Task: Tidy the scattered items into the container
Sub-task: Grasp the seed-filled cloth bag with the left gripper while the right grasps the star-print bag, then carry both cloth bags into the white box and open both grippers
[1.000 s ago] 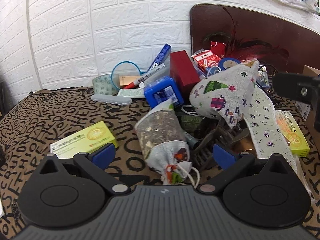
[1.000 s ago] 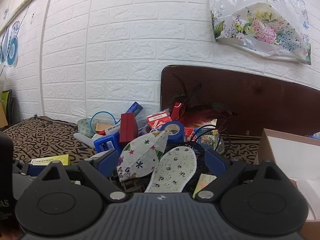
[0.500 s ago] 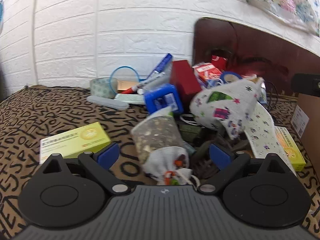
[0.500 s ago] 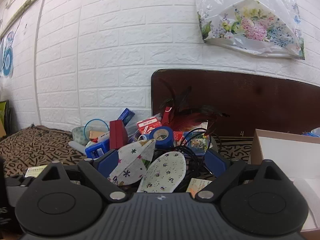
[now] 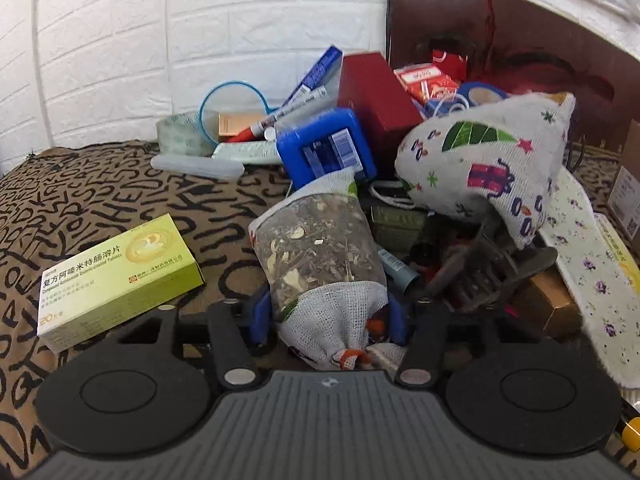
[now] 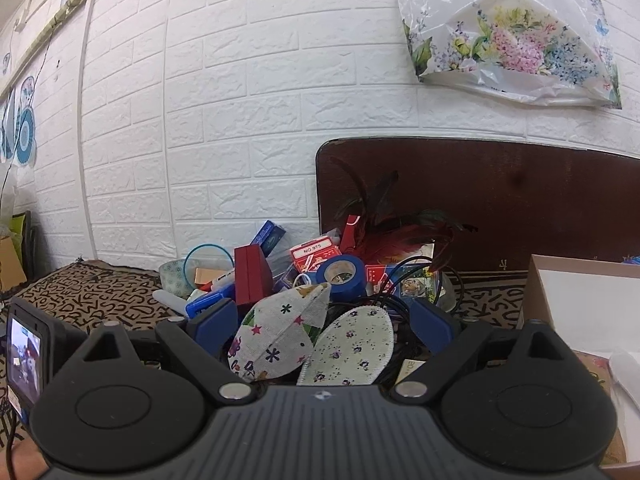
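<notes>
A pile of scattered items lies on a patterned cloth. In the left wrist view my left gripper point(image 5: 327, 318) is shut on a herb sachet point(image 5: 320, 256), a clear-and-gauze drawstring bag, at the near edge of the pile. A green medicine box point(image 5: 116, 272) lies to its left. A christmas-print pouch point(image 5: 488, 164) and a floral insole point(image 5: 592, 276) lie to the right. In the right wrist view my right gripper point(image 6: 320, 320) is open above the pouch point(image 6: 276, 340) and insole point(image 6: 348, 348). A cardboard box point(image 6: 580, 304), the container, stands at right.
The pile holds a red box point(image 5: 372, 92), a blue box point(image 5: 324, 148), a blue tape roll point(image 6: 340, 276), a marker point(image 5: 276, 120), cables and a dark hair clip point(image 5: 484, 268). A white brick wall and a dark headboard point(image 6: 500, 200) stand behind.
My left gripper has moved forward and closed its blue pads on the herb sachet. My right gripper has stayed open, with its view shifting slightly.
</notes>
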Available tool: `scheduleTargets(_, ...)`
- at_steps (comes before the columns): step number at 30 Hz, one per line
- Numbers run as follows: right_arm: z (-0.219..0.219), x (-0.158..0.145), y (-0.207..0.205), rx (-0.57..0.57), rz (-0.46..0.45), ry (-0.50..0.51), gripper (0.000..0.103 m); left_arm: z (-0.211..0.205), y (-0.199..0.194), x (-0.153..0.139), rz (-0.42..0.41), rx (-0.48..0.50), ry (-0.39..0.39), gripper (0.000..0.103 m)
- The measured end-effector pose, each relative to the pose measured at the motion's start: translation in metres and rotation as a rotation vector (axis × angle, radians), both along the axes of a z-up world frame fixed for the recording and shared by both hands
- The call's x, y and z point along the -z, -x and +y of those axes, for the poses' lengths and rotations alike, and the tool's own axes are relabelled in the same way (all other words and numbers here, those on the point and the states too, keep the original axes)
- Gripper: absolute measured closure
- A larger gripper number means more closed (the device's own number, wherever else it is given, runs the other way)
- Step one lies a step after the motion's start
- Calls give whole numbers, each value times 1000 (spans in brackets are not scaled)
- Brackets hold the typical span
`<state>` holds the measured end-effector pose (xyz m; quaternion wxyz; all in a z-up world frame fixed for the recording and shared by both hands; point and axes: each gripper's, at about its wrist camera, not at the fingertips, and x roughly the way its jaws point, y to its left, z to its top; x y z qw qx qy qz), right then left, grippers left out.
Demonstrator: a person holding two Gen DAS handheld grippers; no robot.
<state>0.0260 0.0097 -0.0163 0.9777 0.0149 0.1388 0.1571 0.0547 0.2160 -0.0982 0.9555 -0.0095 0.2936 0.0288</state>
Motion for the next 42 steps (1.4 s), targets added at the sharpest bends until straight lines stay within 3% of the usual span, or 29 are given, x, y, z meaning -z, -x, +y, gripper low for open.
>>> scheduleTargets(6, 17, 6, -18, -5, 23, 24, 7, 14, 17, -3, -36, 7, 52, 55)
scheduleTargets(8, 23, 11, -28, 6, 47, 26, 0, 17, 21, -4, -30, 0, 61, 55)
scheduleTargets(15, 48, 26, -65, 5, 113, 51, 2, 20, 23, -5, -26, 6, 84, 55)
scheduleTargets(18, 58, 36, -85, -12, 191, 67, 21, 20, 23, -6, -24, 9, 88, 55)
scheduleTargets(19, 60, 39, -90, -30, 213, 49, 35, 20, 23, -6, -24, 11, 90, 55)
scheduleTargets(23, 62, 38, -90, -51, 221, 36, 54, 21, 23, -9, -24, 18, 98, 55)
scheduleTargets(25, 59, 33, -85, -74, 215, 35, 58, 20, 26, -14, -38, 22, 98, 55)
scheduleTargets(42, 0, -17, -14, -49, 78, -28, 60, -22, 62, -76, -181, 161, 79, 54)
